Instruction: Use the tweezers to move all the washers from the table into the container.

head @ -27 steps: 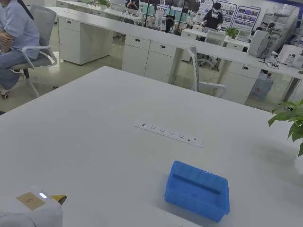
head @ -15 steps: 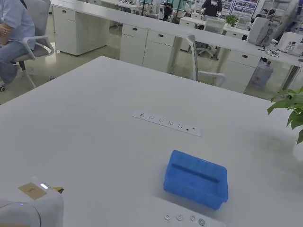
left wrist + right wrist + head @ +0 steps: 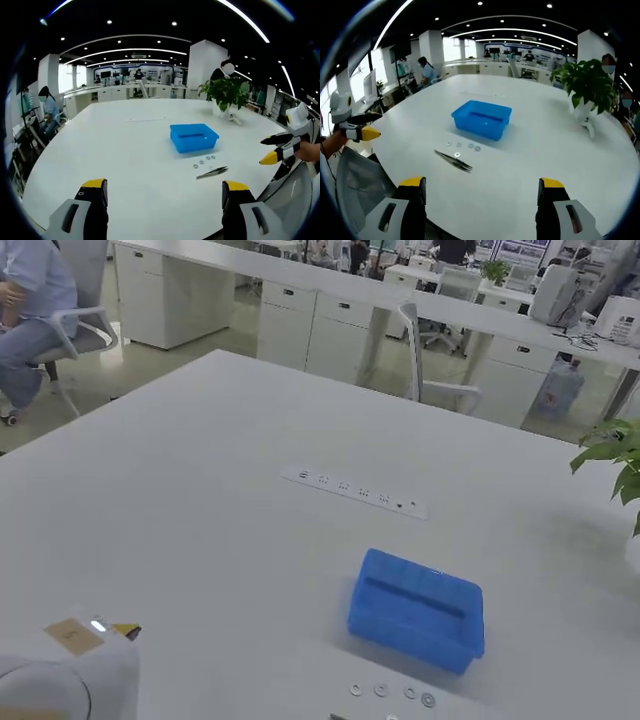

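A blue container [image 3: 417, 610] stands on the white table [image 3: 200, 500]. Just in front of it lie several small washers [image 3: 380, 691] in a row. In the left gripper view the container [image 3: 194, 137], the washers [image 3: 204, 161] and the metal tweezers [image 3: 212, 172] lie ahead on the table. My left gripper [image 3: 164, 186] is open and empty, well short of them. My right gripper [image 3: 481, 182] is open too, with the tweezers [image 3: 453, 160], washers [image 3: 463, 145] and container [image 3: 481, 119] ahead of it. The left gripper's white body with a yellow tip [image 3: 125, 631] sits at the lower left of the head view.
A white power strip [image 3: 355, 491] lies in the table's middle. A potted plant [image 3: 585, 82] stands at the table's right side. A person sits on a chair [image 3: 80, 335] beyond the far left edge. More desks stand behind.
The head camera has tilted down, so the washers now show at the bottom edge. The container and the gripper have not moved on their own.
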